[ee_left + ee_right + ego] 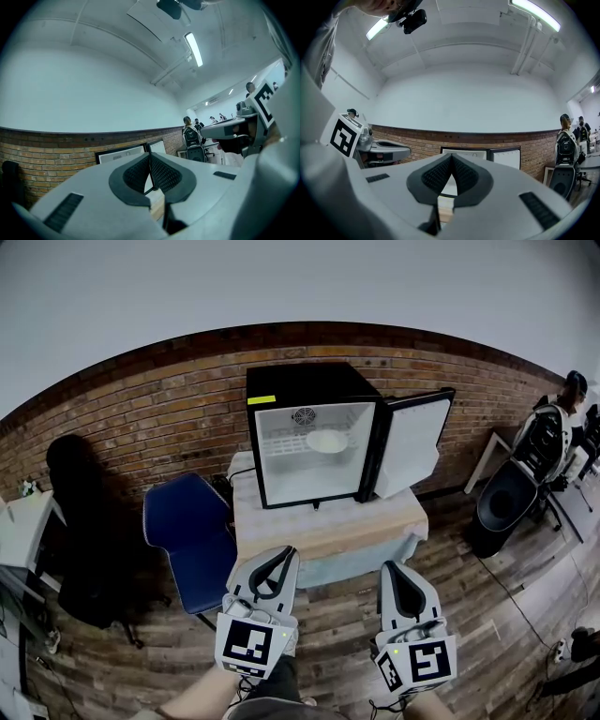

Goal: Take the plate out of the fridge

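**Left claw [280,555] and right claw [393,570] pressed together, empty, well short of the open mini fridge [302,388].**
The plate [326,441] rests on the fridge's wire shelf [281,444]; claws not spread in time could shove it backward.

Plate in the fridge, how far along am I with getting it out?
Done: the fridge door stands open. In hand: nothing; the left gripper and right gripper are shut, empty, short of the table. Remaining: reach in, grip the plate, lift it out.

I saw a shared lab or office workroom: brick wall [141,423], plank floor [487,634], ceiling tube lights [193,48], a chair [187,540], a fridge [300,381] on a desk [328,529], and people [562,423] at workstations on the right.
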